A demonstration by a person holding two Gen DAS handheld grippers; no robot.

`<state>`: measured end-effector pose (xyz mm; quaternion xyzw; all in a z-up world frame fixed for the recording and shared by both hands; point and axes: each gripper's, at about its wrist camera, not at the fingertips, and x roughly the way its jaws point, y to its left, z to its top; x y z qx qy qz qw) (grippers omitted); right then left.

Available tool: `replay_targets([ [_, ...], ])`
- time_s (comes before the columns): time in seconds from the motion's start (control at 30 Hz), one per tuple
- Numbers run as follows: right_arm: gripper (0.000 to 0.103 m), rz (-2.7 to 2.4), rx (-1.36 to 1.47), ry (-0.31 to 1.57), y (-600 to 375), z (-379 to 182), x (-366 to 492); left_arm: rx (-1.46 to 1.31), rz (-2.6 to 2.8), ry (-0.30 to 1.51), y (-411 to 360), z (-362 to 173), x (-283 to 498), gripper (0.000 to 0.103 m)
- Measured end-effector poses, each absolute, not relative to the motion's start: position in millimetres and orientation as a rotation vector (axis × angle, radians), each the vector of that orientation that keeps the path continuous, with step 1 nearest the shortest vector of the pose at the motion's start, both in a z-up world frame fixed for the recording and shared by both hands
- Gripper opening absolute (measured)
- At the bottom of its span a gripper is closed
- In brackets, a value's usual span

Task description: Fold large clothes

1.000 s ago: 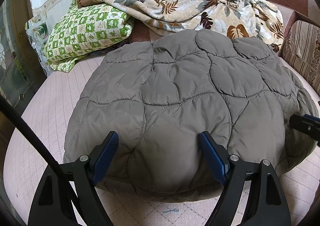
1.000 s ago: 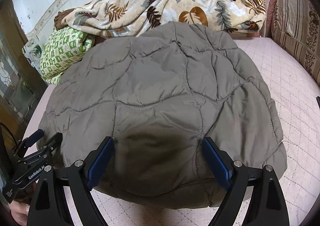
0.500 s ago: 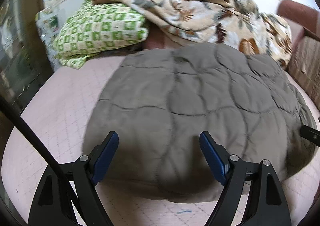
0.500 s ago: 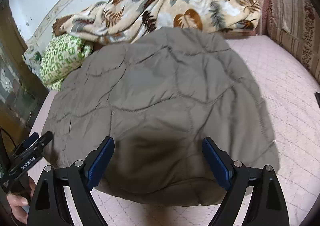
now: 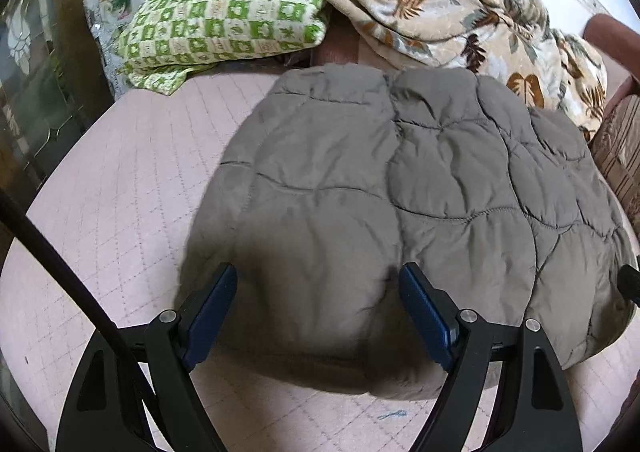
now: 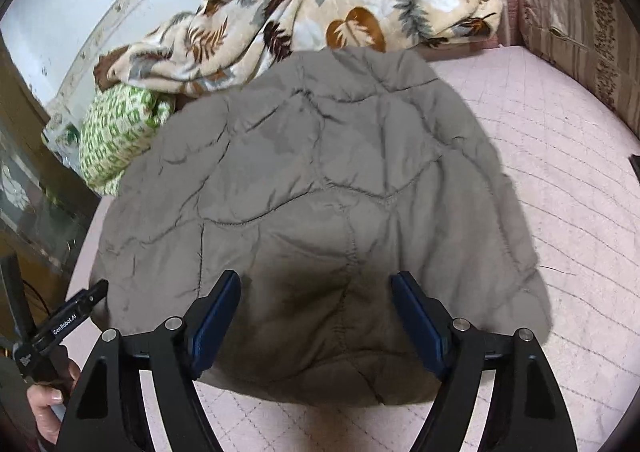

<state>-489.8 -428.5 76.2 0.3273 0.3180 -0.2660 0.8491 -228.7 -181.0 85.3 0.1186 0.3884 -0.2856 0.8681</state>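
Pink quilted bed cover [image 5: 120,179] underneath. Grey quilted jacket [image 5: 400,203] flat on it, leaf-print blanket [image 5: 440,11] and green pillow [image 5: 224,23] behind. Left gripper [image 5: 318,304] spread wide, empty, over near hem. Right gripper [image 6: 316,308] just narrowing, nothing pinched.

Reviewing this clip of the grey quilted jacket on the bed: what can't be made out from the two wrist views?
- Jacket sleeves, front and zip: both views show only one quilted face.
- Left gripper in the right wrist view: only its tip shows, at the left edge.
- What lies under the leaf-print blanket: covered in both views.
- Green checked pillow in the right wrist view: partly hidden behind jacket and blanket.
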Motion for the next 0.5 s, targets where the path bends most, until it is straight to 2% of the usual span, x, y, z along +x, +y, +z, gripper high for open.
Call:
replay_targets([
  [0.2, 0.082, -0.640, 0.707, 0.586, -431, 94, -541, 0.171, -0.550, 0.804, -127, 102, -221, 0.083],
  [0.5, 0.085, -0.728, 0.911, 0.501, -454, 76, -634, 0.080, -0.445, 0.866, -59, 91, -198, 0.083],
])
